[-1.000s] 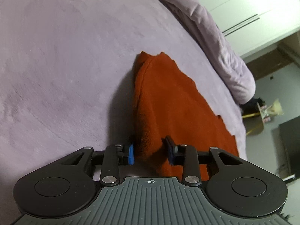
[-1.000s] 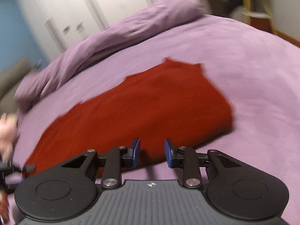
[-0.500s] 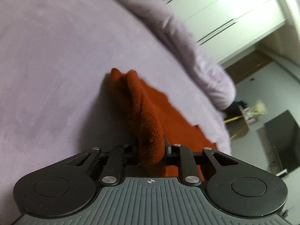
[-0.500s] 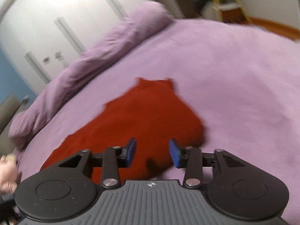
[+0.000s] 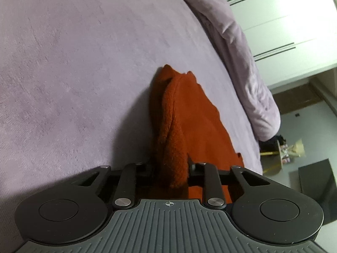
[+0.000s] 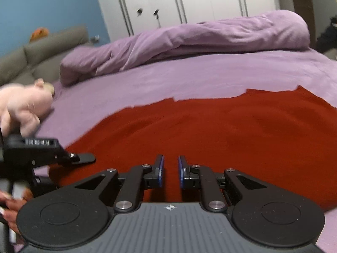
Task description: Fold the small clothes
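One bed (image 5: 84, 63), covered in lilac sheet, fills most of both views. One rolled lilac duvet (image 6: 189, 40) lies along its far edge, before white wardrobe doors (image 6: 200, 0).

One red garment (image 6: 210, 130), knitted, lies on the bed's middle. In the right wrist view it spreads flat, long axis running left to right across the frame, ragged far edge toward the duvet. In the left wrist view one side edge is lifted into a raised fold (image 5: 172, 130) running away from the camera toward two small pointed corners at the far end.

One pink plush pig (image 6: 25, 105) stands on the bed at left, near the garment's left end, not touching it.

Two grippers. Left gripper (image 5: 171, 168): pointing downward at a slant, fingers pinching the raised fold, pads hidden by cloth. It also shows at the left edge of the right wrist view, blurred, with part of a hand (image 6: 10, 206) below it.

Right gripper (image 6: 170, 171): tilted down over the garment's near edge, fingers closing, a narrow gap remaining; blue pads (image 6: 161, 170) visible; no cloth seen between them.
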`<state>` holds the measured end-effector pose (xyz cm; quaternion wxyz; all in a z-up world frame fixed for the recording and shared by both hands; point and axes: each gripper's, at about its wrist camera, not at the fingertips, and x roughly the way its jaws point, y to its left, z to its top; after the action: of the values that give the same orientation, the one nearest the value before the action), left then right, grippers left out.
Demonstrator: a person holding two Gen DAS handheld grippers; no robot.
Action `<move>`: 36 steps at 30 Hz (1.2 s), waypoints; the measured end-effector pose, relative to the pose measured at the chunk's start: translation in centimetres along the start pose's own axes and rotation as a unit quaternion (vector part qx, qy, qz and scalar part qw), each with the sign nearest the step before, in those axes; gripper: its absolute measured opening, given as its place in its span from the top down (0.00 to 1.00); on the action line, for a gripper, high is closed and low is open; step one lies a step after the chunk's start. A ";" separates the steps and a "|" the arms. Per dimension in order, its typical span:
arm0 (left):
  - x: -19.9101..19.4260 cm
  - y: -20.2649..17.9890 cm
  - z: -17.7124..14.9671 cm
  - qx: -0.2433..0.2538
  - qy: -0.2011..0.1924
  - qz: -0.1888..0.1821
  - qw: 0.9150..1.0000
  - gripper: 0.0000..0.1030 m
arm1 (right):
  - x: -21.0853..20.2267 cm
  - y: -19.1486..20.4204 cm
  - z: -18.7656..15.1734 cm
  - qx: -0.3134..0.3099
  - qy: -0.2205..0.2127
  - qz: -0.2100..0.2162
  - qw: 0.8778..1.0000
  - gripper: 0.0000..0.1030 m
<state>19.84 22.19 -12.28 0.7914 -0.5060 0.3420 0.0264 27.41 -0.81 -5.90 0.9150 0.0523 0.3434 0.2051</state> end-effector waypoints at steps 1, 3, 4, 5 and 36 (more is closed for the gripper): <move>-0.1 0.0 0.0 0.000 -0.002 -0.002 1.000 0.77 | 0.1 0.6 -0.3 -0.011 0.003 -0.006 1.000 0.88; -0.5 -0.1 -0.1 0.007 -0.008 -0.006 1.000 0.79 | 0.8 1.5 -0.8 -0.040 0.004 -0.019 0.999 0.88; -0.6 -0.3 -0.2 0.013 -0.012 -0.008 1.000 0.79 | 1.0 1.9 -0.9 -0.056 0.007 -0.024 0.998 0.88; -0.8 -0.5 -0.3 0.021 -0.016 -0.006 1.000 0.79 | 1.2 2.3 -0.8 -0.067 0.008 -0.028 0.997 0.89; 6.9 -20.4 -14.7 0.448 0.052 0.056 0.891 0.72 | -11.0 -10.9 -1.6 0.124 -0.081 -0.074 0.986 0.94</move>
<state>25.44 -1.91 -3.97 0.9122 -0.0784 0.3862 -0.1118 22.58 -15.34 -3.03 0.9389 0.1563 0.2940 0.0877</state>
